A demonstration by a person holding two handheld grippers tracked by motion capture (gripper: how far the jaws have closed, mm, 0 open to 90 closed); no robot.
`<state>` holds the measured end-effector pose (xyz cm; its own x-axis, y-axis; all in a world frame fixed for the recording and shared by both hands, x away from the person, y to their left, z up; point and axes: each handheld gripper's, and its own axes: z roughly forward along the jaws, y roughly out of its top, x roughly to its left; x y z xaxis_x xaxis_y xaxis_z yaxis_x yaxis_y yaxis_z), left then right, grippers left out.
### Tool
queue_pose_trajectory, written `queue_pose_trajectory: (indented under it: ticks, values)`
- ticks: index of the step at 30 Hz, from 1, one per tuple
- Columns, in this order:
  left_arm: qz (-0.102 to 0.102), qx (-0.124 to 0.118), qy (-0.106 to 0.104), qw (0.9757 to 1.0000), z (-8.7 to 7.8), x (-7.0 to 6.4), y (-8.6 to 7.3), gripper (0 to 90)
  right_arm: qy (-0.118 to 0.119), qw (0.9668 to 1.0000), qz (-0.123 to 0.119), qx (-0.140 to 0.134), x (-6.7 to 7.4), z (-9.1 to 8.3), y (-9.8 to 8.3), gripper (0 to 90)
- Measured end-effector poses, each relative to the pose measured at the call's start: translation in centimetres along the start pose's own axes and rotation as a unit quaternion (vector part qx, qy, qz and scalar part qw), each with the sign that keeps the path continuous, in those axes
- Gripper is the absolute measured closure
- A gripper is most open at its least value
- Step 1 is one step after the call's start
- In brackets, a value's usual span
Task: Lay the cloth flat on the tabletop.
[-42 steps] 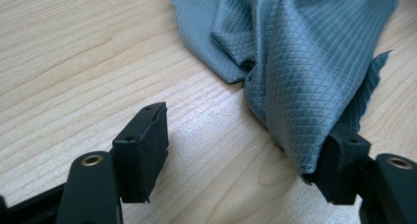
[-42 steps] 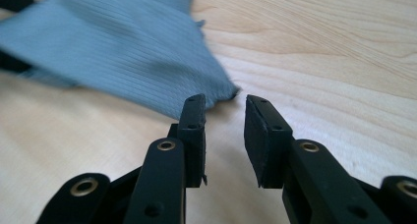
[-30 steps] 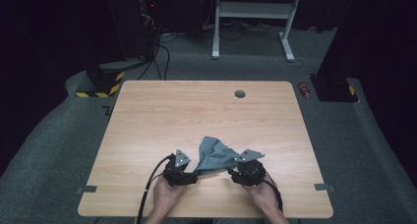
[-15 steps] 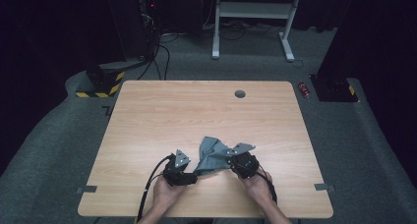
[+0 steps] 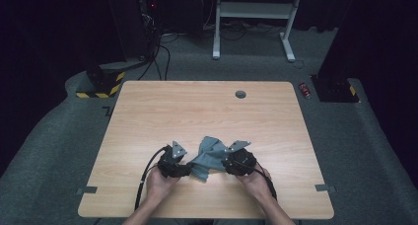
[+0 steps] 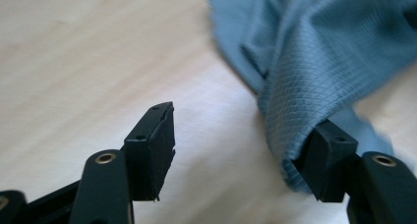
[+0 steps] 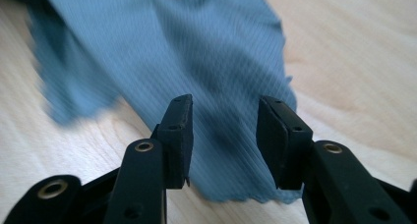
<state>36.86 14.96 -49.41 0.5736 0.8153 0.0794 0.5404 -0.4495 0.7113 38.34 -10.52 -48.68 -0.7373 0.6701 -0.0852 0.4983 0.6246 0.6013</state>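
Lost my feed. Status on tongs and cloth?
Left tongs open, cloth draped on one jaw. Right tongs open, just reopening, cloth beneath. Table unobstructed.

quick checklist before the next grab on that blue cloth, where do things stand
1. Left gripper jaws apart: ok. They have just been closing a little; the blue cloth drapes over one jaw, not pinched.
2. Right gripper jaws apart: ok. They have just been opening, with the cloth lying between and under them, pads not pressing.
3. Cloth held by either gripper: not ok, both are loose.
4. Cloth flat: not ok, bunched between the grippers in the high view.
5. Cloth fully on the table: ok.
6. A cloth corner lined up for a grasp: cannot tell.
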Motion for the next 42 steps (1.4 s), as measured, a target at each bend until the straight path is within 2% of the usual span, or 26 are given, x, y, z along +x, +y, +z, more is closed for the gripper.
queue_pose_trajectory:
  ticks: [2, 4, 6, 9, 11, 15, 19, 20, 21, 22, 23, 24, 25, 29, 30, 33, 34, 37, 38, 39, 40, 41, 42]
  values:
    - [-0.028, 0.005, 0.010, 0.9996, -0.1, 1.5, 0.5, 37.1, 0.002, 0.9999, 0.004, 0.012, 0.1, 0.6, -0.1, 60.5]
    - [-0.069, 0.014, 0.004, 0.9975, 0.0, 2.6, 0.6, 36.8, 0.010, 0.9997, 0.001, 0.023, 0.2, 1.2, -0.2, 66.3]
    - [-0.087, 0.015, -0.006, 0.9961, 0.0, 2.8, 0.2, 36.9, 0.012, 0.9995, 0.001, 0.030, 0.3, 1.5, -0.2, 69.1]
    - [-0.072, 0.025, -0.014, 0.9970, 0.1, 1.8, -0.7, 37.0, 0.024, 0.9994, -0.001, 0.025, 0.6, 1.5, -0.2, 74.0]
    - [-0.060, 0.025, -0.017, 0.9977, 0.0, 1.0, -1.3, 36.9, 0.027, 0.9994, -0.008, 0.019, 0.8, 1.4, -0.2, 73.5]
    - [-0.055, 0.015, -0.018, 0.9982, -0.5, 0.0, -2.2, 36.2, 0.032, 0.9993, -0.018, 0.002, 1.5, 0.9, -0.1, 63.4]
    - [-0.063, 0.000, -0.030, 0.9976, -1.0, -0.4, -2.7, 37.1, 0.033, 0.9992, -0.022, 0.010, 2.0, 1.2, -0.1, 59.0]
    - [-0.062, -0.010, -0.044, 0.9971, -1.4, -1.0, -2.9, 38.1, 0.036, 0.9988, -0.028, 0.017, 2.2, 1.7, -0.3, 59.5]
    - [-0.062, -0.010, -0.044, 0.9971, -1.4, -1.0, -2.9, 38.7, 0.042, 0.9988, -0.023, 0.010, 2.2, 1.8, -0.4, 61.3]
    - [-0.054, -0.013, -0.054, 0.9970, -1.6, -1.4, -2.9, 39.3, 0.041, 0.9989, -0.019, 0.009, 2.2, 1.8, -0.3, 65.7]
    - [-0.048, -0.014, -0.062, 0.9968, -1.7, -1.8, -2.9, 39.3, 0.041, 0.9989, -0.019, 0.009, 2.2, 1.8, -0.3, 65.7]
    - [-0.041, -0.010, -0.076, 0.9962, -1.5, -2.2, -2.9, 39.7, 0.040, 0.9990, -0.018, 0.012, 2.1, 1.8, -0.2, 73.2]
    - [-0.038, -0.007, -0.080, 0.9960, -1.3, -2.4, -2.9, 39.7, 0.039, 0.9990, -0.019, 0.012, 2.1, 1.8, -0.2, 76.5]
    - [-0.038, 0.001, -0.083, 0.9958, -0.5, -2.7, -2.9, 39.7, 0.033, 0.9992, -0.017, 0.015, 2.0, 1.8, -0.1, 85.4]
    - [-0.037, 0.001, -0.081, 0.9960, 0.0, -2.6, -3.0, 39.6, 0.032, 0.9993, -0.019, 0.010, 1.9, 1.7, -0.1, 86.4]
    - [-0.039, -0.002, -0.081, 0.9959, 0.1, -2.6, -3.0, 40.0, 0.030, 0.9994, -0.013, -0.006, 1.7, 1.0, 0.0, 87.2]
    - [-0.033, -0.003, -0.079, 0.9964, 0.1, -2.7, -3.0, 40.0, 0.028, 0.9994, -0.011, -0.014, 1.6, 0.7, 0.1, 87.3]
    - [-0.026, -0.007, -0.076, 0.9967, 0.2, -2.7, -3.1, 39.9, 0.023, 0.9991, -0.001, -0.035, 1.0, -0.4, 0.6, 87.5]
    - [-0.022, -0.016, -0.072, 0.9970, 0.2, -2.8, -3.3, 39.8, 0.020, 0.9988, 0.002, -0.045, 0.5, -1.0, 0.8, 87.6]
    - [-0.022, -0.016, -0.072, 0.9970, 0.2, -2.8, -3.3, 39.9, 0.020, 0.9988, 0.002, -0.045, 0.5, -1.0, 0.8, 87.6]
    - [-0.015, -0.025, -0.066, 0.9974, 0.3, -2.9, -3.5, 39.8, 0.013, 0.9984, 0.008, -0.055, -0.2, -1.6, 1.3, 87.6]
    - [-0.015, -0.025, -0.066, 0.9974, 0.3, -2.9, -3.5, 39.8, 0.013, 0.9984, 0.008, -0.055, -0.2, -1.6, 1.3, 87.6]
    - [-0.009, -0.030, -0.062, 0.9976, 0.4, -3.1, -3.6, 39.8, 0.004, 0.9979, 0.018, -0.061, -1.0, -2.0, 2.0, 87.6]
